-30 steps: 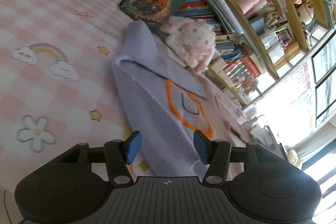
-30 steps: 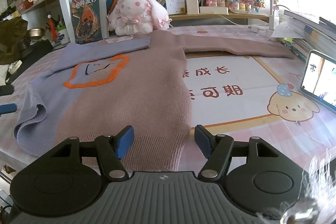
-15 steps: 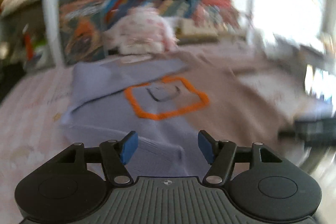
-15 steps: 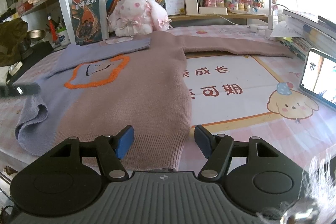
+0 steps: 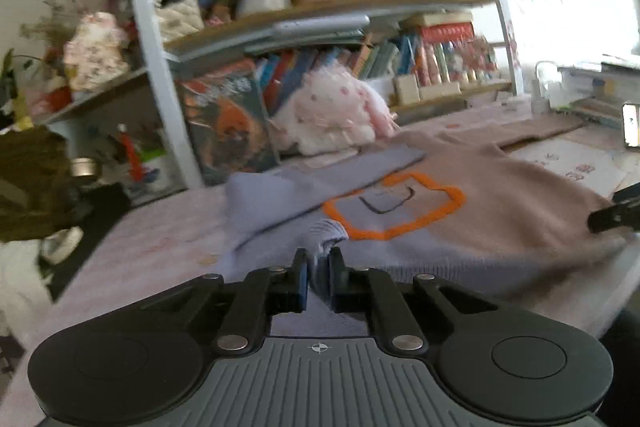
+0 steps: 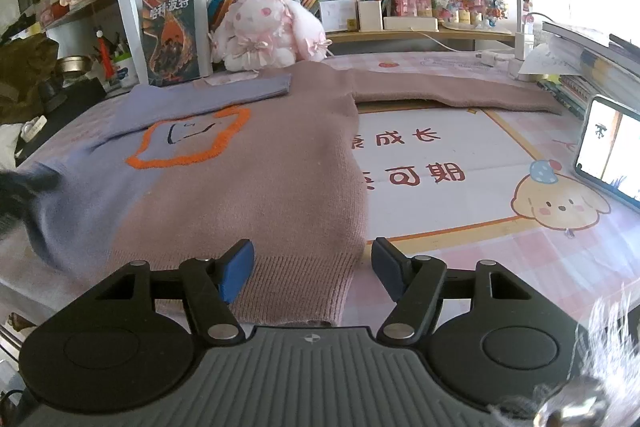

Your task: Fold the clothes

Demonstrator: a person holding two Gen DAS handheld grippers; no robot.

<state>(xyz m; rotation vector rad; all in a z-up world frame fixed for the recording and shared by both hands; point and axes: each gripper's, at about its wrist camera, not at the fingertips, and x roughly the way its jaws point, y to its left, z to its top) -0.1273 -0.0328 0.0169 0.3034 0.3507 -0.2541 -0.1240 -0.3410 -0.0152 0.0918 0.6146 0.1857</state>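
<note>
One sweater [image 6: 248,179], lilac and dusty-pink knit with an orange outlined patch, lies flat on the tabletop [image 6: 460,227] in front of a bookshelf. Its lilac sleeve is already folded across the chest; the pink sleeve [image 6: 452,93] lies stretched out to the side.

Left hand-held gripper [image 5: 319,267]: jaws have just been closing and now pinch a bunched bit of the lilac hem edge between the pads.

Right hand-held gripper [image 6: 312,267]: jaws apart, hovering over the pink hem corner, nothing gripped.

Step, as I judge it: taking hold of the bottom hem for the next fold. Next move likely needs the right one to clamp the pink hem too, then both lift together so the knit doesn't skew.

Count: one sweater, two grippers, one plush bunny [image 6: 268,27], one phone [image 6: 608,151] propped at the right.
</note>
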